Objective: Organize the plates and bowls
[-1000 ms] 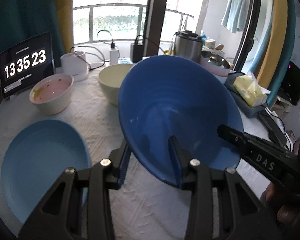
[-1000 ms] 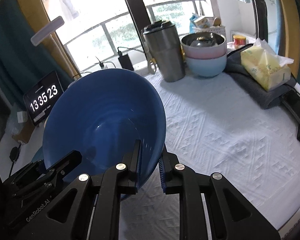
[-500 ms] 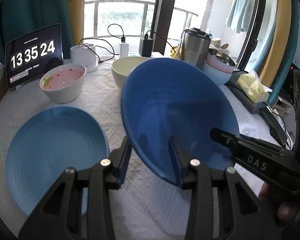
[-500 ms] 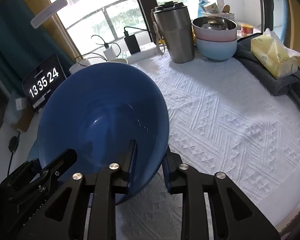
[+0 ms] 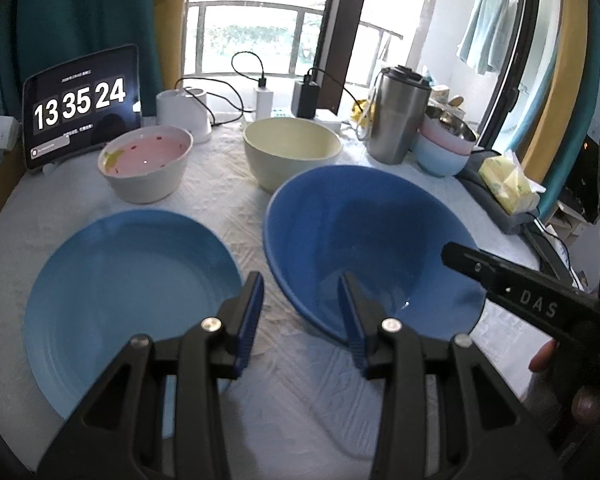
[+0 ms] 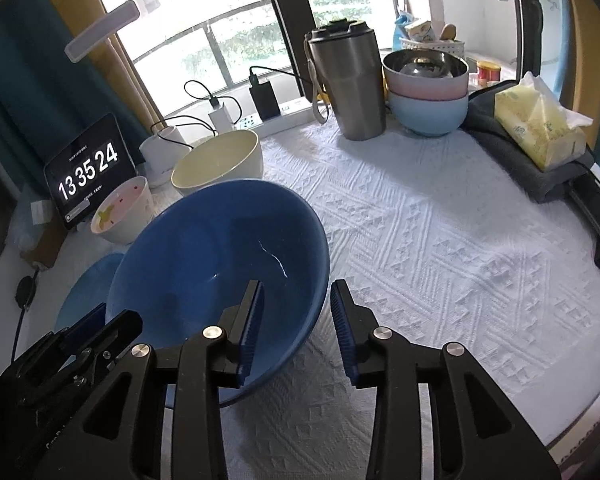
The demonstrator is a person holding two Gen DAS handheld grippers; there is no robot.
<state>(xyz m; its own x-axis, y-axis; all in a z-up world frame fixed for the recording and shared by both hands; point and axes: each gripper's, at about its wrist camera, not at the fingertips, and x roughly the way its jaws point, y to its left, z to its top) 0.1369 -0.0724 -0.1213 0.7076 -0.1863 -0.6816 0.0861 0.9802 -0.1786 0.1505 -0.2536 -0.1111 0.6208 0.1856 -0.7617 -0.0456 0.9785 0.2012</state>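
Between both my tongs, left gripper and right gripper are straddling the dark blue bowl rim, fingers apart; withdrawing straight is advised.

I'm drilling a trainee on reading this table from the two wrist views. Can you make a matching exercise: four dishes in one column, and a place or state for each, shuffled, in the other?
Things:
1. dark blue bowl
2. light blue plate
3. cream bowl
4. pink-lined bowl

Places or states:
A. in front of the clock tablet
B. flat on the cloth, left of the dark blue bowl
C. its near rim between the open fingers of both grippers
D. behind the dark blue bowl, near the steel tumbler

Pairs: 1-C, 2-B, 3-D, 4-A
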